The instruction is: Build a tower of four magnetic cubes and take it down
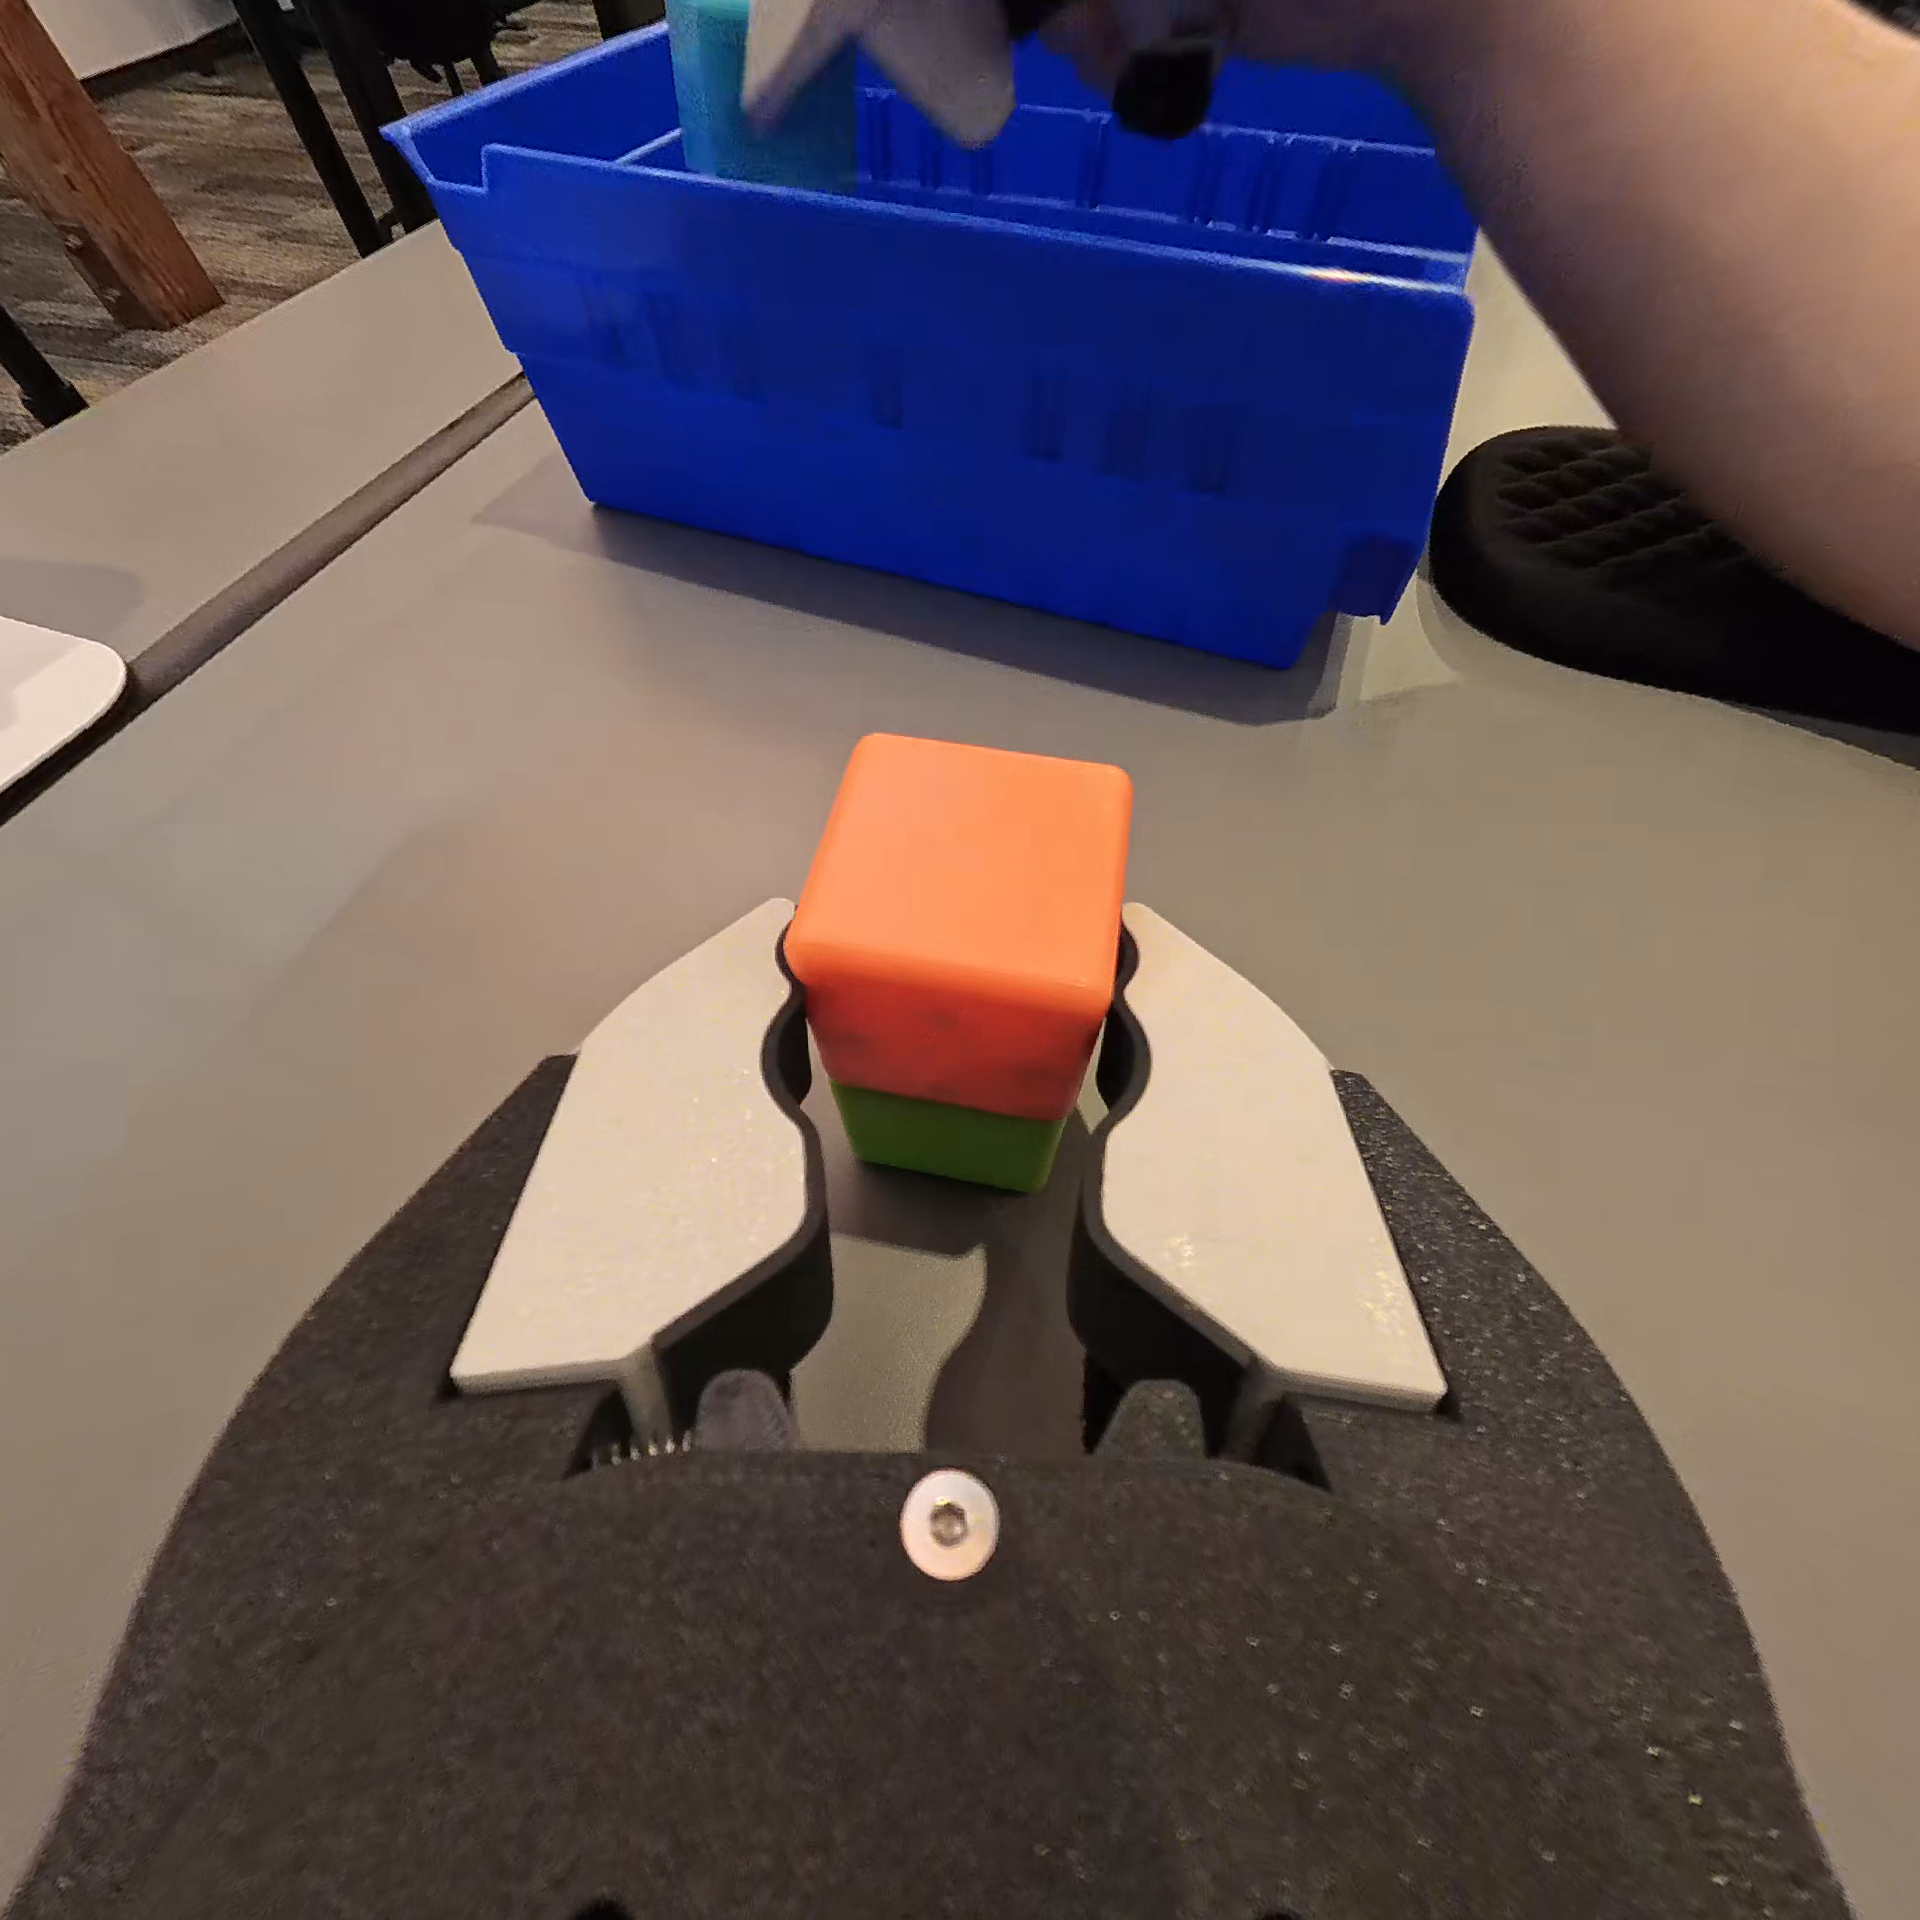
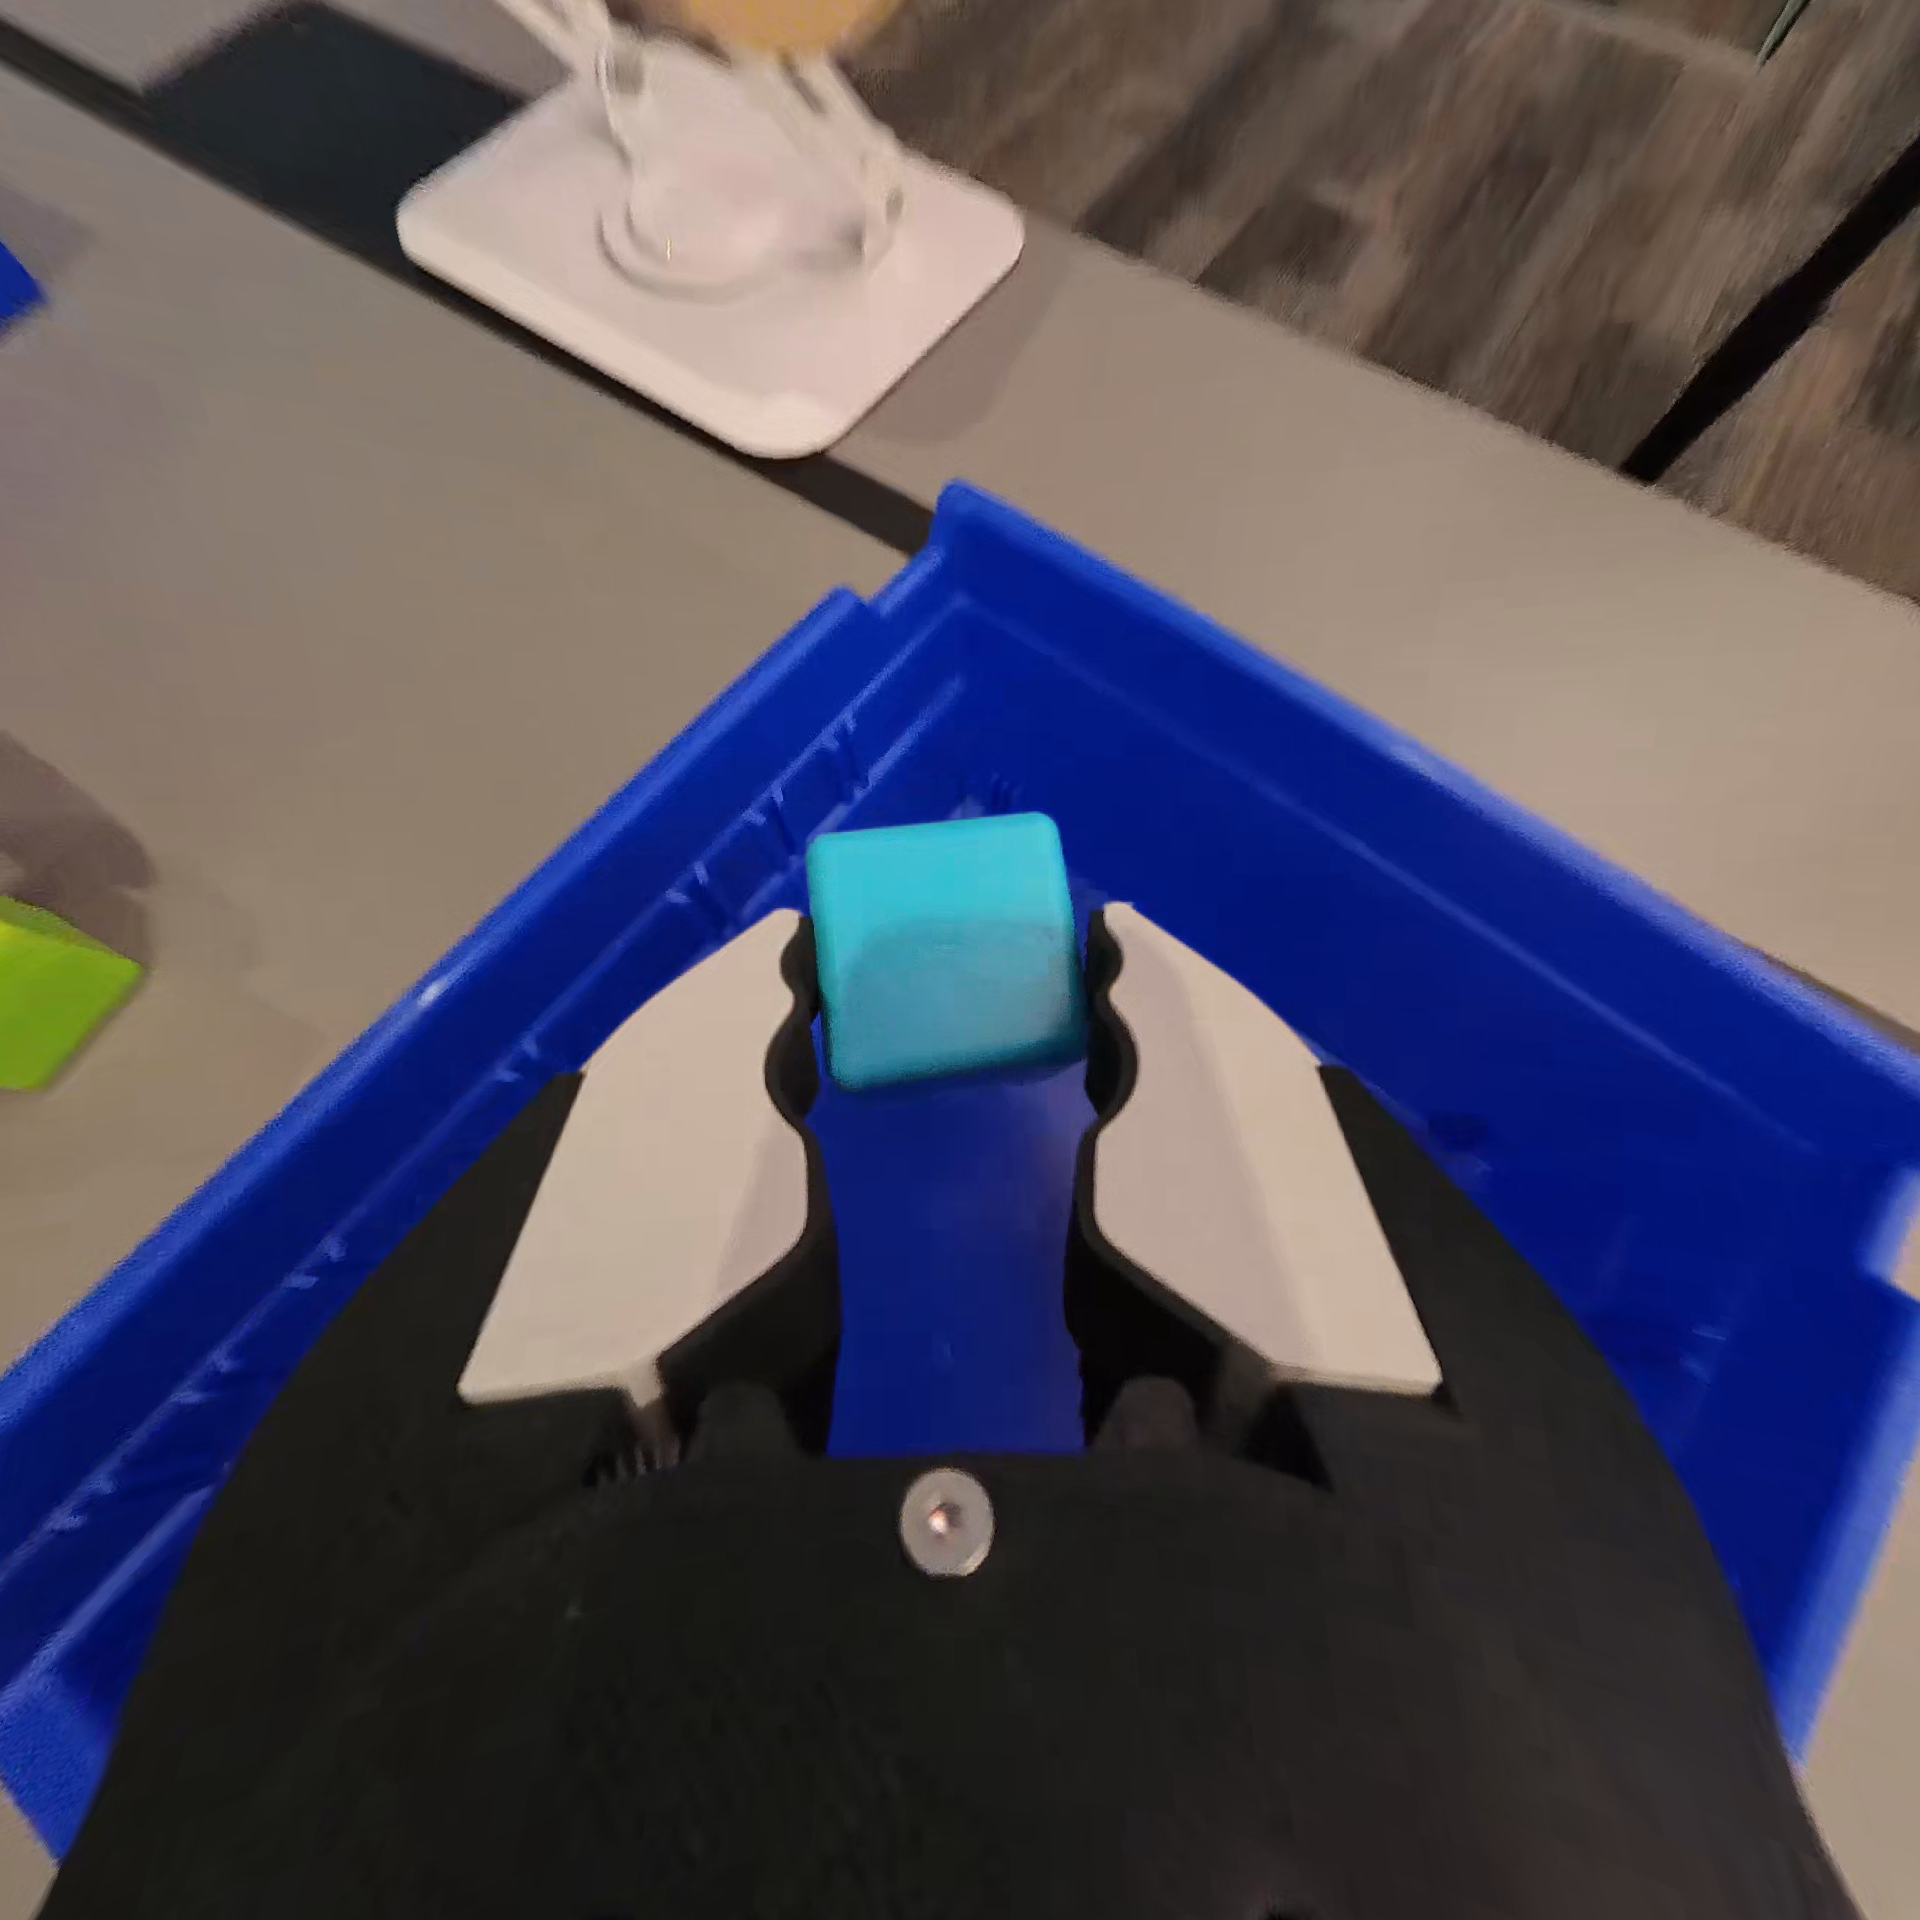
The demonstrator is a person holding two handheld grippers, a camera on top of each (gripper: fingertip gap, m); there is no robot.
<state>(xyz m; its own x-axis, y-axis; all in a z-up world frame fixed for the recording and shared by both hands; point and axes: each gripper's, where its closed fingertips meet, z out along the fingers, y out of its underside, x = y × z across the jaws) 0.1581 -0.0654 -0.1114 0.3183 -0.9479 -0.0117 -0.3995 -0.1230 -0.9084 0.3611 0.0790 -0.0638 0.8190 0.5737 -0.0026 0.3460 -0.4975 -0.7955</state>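
Tool on my right [image 2: 943, 971] grips teal cube [image 2: 943, 951] over blue bin [image 2: 1351, 748]; left tool [image 1: 956, 987] clamps orange cube [image 1: 961, 914] atop green [image 1: 951, 1148], probably on desk [image 1: 416, 831]. Bring teal down square.

Left gripper [image 1: 956, 987] and right gripper [image 2: 943, 997] jaws each clamped, level.

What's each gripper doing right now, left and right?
Left gripper: closed on the orange cube, which sits on the green cube.
Right gripper: closed on the teal cube, over the blue bin.
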